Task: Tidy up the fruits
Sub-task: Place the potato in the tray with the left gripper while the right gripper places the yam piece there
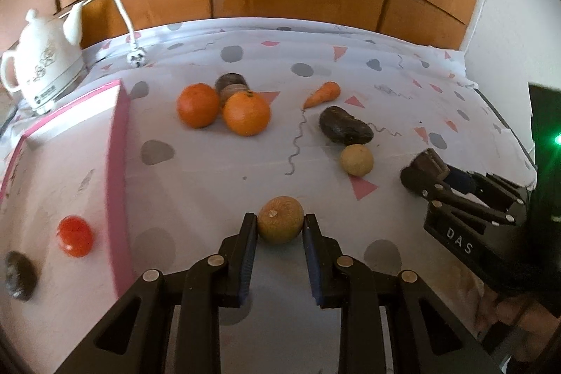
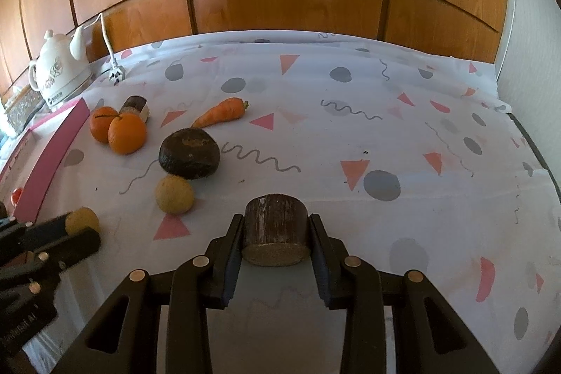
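The left gripper (image 1: 280, 226) pinches a tan fruit (image 1: 280, 219); the pink tray (image 1: 119, 163), holding a tomato (image 1: 75, 235), lies just to its left, nearer this hand. The right gripper (image 2: 275, 233) clamps a brown chunk (image 2: 274, 228) well apart from it

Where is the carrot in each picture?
Left wrist view: the carrot lies on the cloth, upper middle, right of the two oranges.
Right wrist view: the carrot lies upper left of middle, beyond the dark round lump.
Shared landmark: the white kettle, far left in both.
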A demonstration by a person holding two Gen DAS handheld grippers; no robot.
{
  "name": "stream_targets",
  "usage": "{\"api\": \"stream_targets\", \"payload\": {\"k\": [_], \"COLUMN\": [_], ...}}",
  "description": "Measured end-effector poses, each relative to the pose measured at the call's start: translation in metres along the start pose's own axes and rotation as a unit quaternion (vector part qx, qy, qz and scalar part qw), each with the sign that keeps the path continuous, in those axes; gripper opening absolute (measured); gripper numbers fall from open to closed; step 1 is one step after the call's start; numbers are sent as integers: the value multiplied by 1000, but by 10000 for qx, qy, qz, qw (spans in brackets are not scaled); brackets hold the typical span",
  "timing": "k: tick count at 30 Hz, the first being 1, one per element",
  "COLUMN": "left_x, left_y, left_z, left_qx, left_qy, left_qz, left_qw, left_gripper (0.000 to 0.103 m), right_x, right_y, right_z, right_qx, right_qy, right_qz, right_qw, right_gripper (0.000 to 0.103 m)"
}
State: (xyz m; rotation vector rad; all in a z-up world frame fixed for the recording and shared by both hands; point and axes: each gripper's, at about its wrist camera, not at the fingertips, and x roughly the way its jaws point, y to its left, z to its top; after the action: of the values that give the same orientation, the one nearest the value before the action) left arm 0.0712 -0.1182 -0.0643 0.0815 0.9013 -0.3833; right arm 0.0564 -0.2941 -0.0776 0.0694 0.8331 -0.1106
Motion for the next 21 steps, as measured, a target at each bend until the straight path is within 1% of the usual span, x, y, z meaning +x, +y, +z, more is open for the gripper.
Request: {"api": "stream_targets", "payload": {"k": [11,17,21], "left_x": [-37,-54,-63], "left_y": [28,45,58], "left_z": [-2,-4,-6], "left_qx": [-412,-663,-829], "left_qy": [-271,-423,-495], "left_qz": [154,290,397], "left_qw": [9987,9965,9945], "left_gripper": [26,26,26], "right_x": [-16,-33,-45], "right_y": [15,33,50], "right_z": [-9,-6,-1], "right_qx": [-120,-293,-423], "right_qy": [114,-19,-133], "right_qz": [62,265,517], "right_qw": [9998,9992,9977], "right_gripper": [35,35,35]}}
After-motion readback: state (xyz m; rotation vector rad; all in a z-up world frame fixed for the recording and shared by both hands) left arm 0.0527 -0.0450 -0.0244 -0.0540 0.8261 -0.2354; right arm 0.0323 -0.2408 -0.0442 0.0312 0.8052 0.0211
